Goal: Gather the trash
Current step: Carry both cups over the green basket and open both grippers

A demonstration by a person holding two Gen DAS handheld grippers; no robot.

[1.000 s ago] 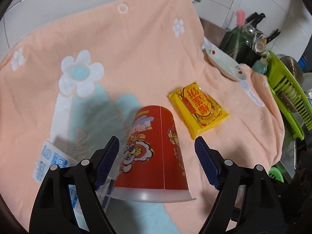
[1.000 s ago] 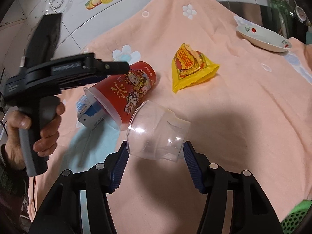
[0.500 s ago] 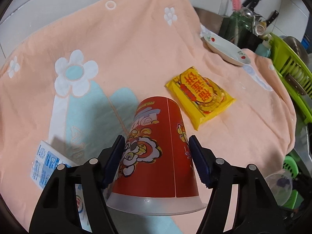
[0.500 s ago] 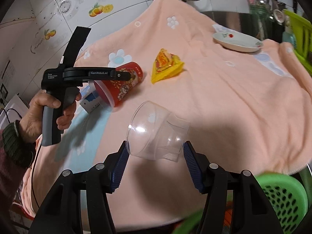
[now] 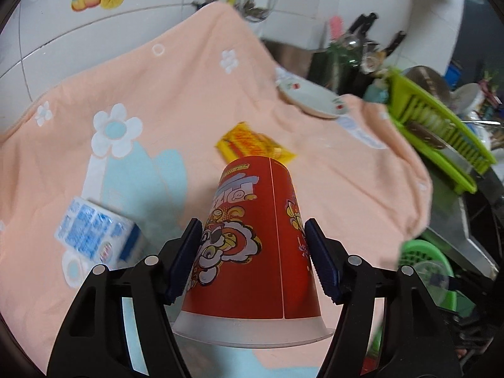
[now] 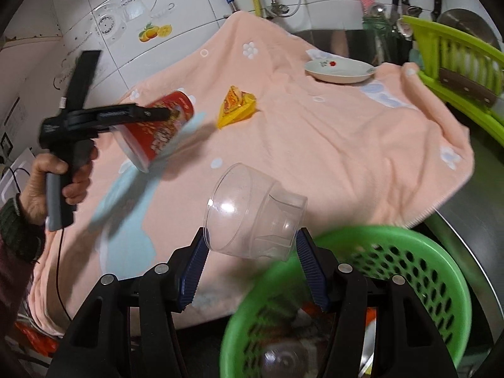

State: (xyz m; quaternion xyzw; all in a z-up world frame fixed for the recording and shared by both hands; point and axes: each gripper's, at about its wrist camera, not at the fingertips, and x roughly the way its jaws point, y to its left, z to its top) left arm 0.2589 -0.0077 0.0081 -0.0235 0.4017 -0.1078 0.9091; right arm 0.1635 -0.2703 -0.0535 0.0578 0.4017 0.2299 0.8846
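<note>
My left gripper [image 5: 253,260] is shut on a red printed paper cup [image 5: 255,236] and holds it lifted above the peach towel [image 5: 189,100]; the cup also shows in the right wrist view [image 6: 157,132]. My right gripper [image 6: 252,267] is shut on a clear plastic cup [image 6: 255,214], held just beside the rim of a green trash basket [image 6: 419,271]. A yellow snack packet [image 5: 252,145] and a blue-and-white carton [image 5: 94,233] lie on the towel.
A white dish [image 6: 340,71] sits at the towel's far right edge. A green dish rack [image 6: 456,60] and a utensil holder [image 6: 378,34] stand at the right. The basket holds some trash, including another clear cup [image 6: 283,359]. A tiled wall is behind.
My left gripper closed on the red cup and lifted it off the towel. My right gripper carried the clear cup back off the counter to the green basket.
</note>
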